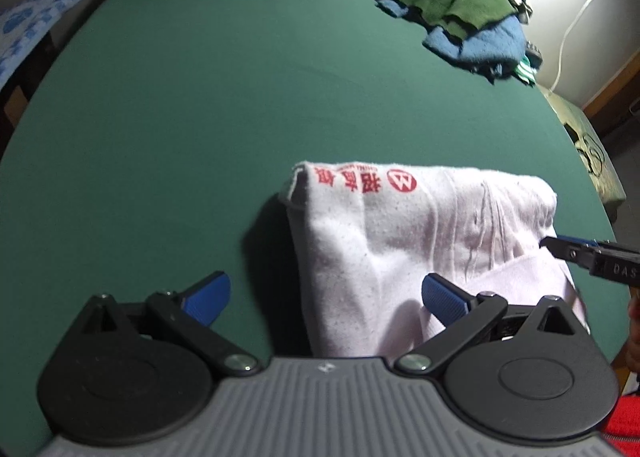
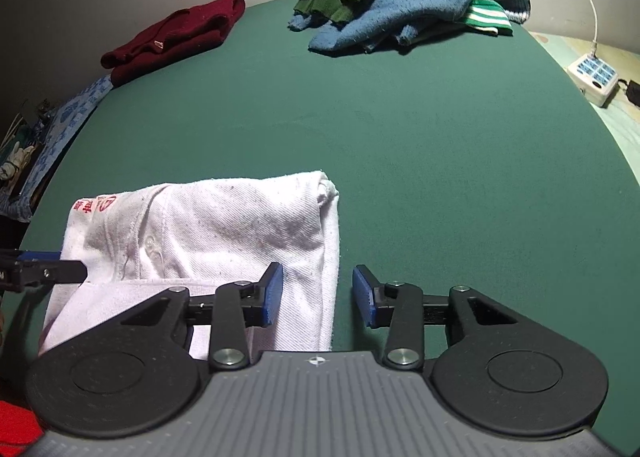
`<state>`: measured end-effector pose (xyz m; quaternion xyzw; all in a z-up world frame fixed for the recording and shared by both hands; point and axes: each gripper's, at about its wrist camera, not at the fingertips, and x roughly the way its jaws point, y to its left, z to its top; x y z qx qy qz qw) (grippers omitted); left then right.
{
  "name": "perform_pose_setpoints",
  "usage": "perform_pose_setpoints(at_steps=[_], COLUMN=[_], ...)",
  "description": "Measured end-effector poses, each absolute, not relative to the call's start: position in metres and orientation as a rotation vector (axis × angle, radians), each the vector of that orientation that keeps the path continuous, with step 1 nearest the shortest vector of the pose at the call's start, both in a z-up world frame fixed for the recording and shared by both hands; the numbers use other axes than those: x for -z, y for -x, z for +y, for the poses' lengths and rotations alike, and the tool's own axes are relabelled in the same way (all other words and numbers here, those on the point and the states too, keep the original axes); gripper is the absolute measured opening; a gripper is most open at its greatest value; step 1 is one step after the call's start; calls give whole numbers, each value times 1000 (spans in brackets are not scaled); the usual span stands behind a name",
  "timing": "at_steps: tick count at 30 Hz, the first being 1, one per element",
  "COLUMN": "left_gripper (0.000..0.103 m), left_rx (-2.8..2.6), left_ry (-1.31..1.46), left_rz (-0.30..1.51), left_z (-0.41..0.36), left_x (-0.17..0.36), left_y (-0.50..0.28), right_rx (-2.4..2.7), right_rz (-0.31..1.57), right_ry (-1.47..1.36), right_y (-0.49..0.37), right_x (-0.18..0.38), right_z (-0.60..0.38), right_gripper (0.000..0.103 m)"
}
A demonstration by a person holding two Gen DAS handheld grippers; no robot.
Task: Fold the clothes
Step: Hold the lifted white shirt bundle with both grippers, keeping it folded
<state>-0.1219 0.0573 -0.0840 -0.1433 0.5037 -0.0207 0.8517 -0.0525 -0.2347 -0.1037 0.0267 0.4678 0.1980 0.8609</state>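
White shirt (image 2: 208,233) lay part-folded on green table (image 2: 400,145), approx 6 o'clock, near edge. Cloth looked light, limp, non-slip; best grip judged at hem corners. Left gripper (image 1: 324,299) released, wide. Right gripper (image 2: 318,295) half-open over shirt's 3 o'clock edge, nothing clamped.
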Motion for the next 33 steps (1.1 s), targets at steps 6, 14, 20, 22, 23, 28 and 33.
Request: perform_pose_setpoints(at_steps=[6, 14, 20, 22, 23, 28, 33], left_gripper=[100, 101, 102, 102, 101, 102, 102], left_rx=[113, 201, 188, 197, 206, 232, 205], left_ry=[284, 330, 275, 264, 266, 216, 242], left_rz=[1065, 1051, 1061, 1070, 1075, 1103, 1098], left_z=[43, 36, 27, 25, 26, 21, 20], left_x=[85, 87, 87, 86, 86, 86, 86], left_y=[120, 125, 116, 115, 116, 118, 116], right_rx=[-421, -480, -476, -484, -488, -492, -475], right_rz=[980, 1026, 1003, 1008, 1016, 1048, 1021], right_ry=[-25, -50, -65, -52, -48, -40, -64], right_y=[53, 53, 51, 52, 53, 58, 57], right_x=[104, 104, 105, 105, 104, 103, 105], right_z=[-230, -238, -231, -232, -233, -238, -232], right_gripper=[43, 38, 29, 28, 27, 27, 22])
